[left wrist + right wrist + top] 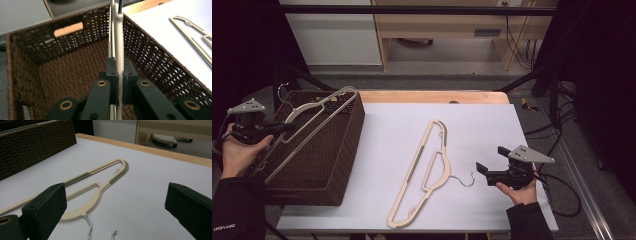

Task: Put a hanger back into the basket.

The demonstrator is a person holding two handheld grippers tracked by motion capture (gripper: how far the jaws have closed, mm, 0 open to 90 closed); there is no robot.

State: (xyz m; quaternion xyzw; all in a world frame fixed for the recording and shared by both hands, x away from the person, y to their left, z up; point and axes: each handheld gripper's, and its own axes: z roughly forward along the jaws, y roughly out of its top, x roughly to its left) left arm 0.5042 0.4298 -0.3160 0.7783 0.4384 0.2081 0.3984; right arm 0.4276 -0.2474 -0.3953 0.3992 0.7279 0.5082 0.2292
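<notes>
Loading hangers into basket (343, 150) — left gripper (287, 127) clamped on one hanger (319, 112) above it. Next: lower, release; right gripper (490, 161), jaws apart, near second hanger (419, 165).

The table (492, 125) had a pale white top with a strip of light wood along its far edge, running across the upper middle of the frame. A dark brown woven basket (347, 150) stood on it at the left of the frame, its side reaching past the table's left edge. A cream hanger (422, 165) with a metal hook lay flat on the white top near the middle, running slantwise from the lower middle up toward the centre, well apart from the basket.
</notes>
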